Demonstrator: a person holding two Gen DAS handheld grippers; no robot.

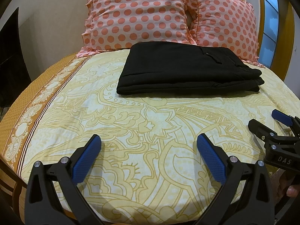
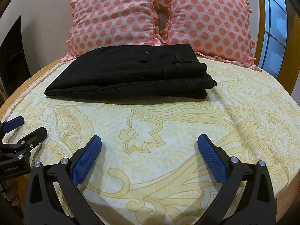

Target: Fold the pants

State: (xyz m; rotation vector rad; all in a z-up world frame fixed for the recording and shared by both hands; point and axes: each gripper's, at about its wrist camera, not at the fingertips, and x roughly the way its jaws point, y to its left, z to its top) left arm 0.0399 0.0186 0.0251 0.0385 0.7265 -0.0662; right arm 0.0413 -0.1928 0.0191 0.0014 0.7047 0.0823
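On the yellow floral-patterned bedsheet point(image 1: 131, 131), the black pants point(image 1: 185, 69) lie folded in a stack before two pink polka-dot pillows point(image 2: 159, 15). The left gripper point(image 1: 149, 144) and right gripper point(image 2: 149, 144) hover low, near the pants, jaws apart, empty.

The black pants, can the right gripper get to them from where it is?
Probably yes. The right gripper has its jaws open and holds nothing, and only bare bedsheet lies between it and the folded black pants. The left gripper sits off to the side, out of the way.
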